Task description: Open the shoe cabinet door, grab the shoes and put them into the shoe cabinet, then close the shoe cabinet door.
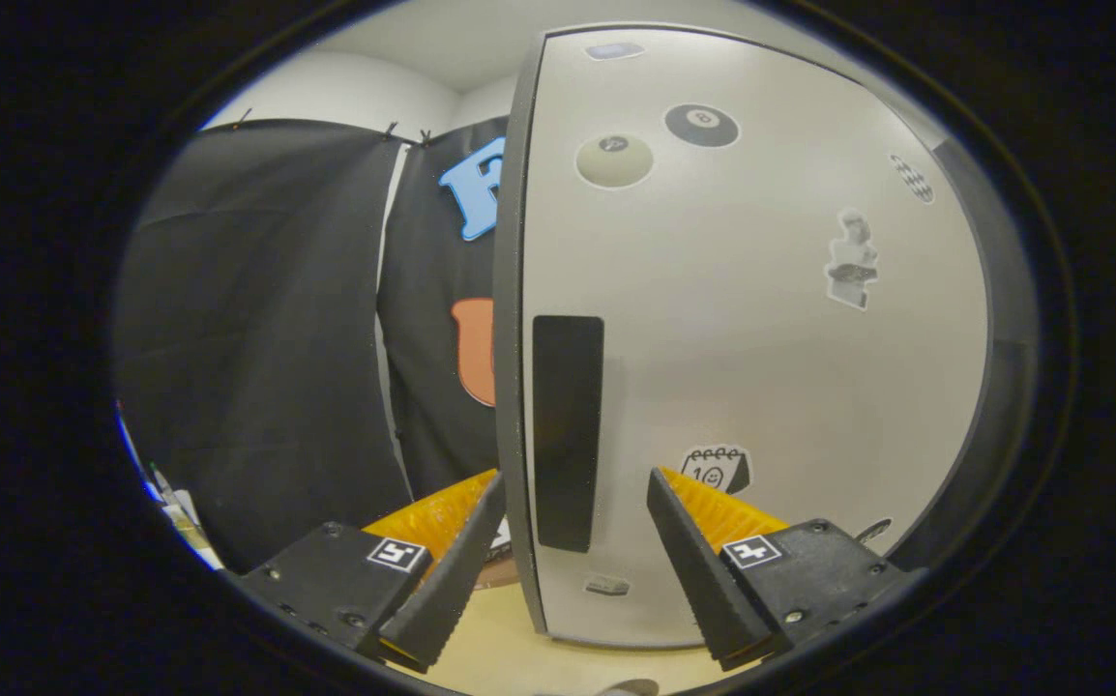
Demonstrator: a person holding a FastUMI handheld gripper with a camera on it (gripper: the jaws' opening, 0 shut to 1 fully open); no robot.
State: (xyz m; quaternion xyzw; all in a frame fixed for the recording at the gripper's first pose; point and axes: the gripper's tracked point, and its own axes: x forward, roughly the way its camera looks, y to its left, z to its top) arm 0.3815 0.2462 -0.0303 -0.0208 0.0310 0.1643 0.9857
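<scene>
While the door point(761, 319) stands upright, long axis twelve to six, your gripper point(577, 488) points level at it, fingers spread apart astride its dark handle point(568, 430).

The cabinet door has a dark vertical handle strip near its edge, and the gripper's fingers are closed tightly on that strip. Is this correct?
Not quite. The cabinet door does carry a dark vertical handle strip near its edge, but the gripper is open: its fingers stand apart, one on each side of the door's edge and the strip, pressing on nothing. The gripper view shows this.
</scene>
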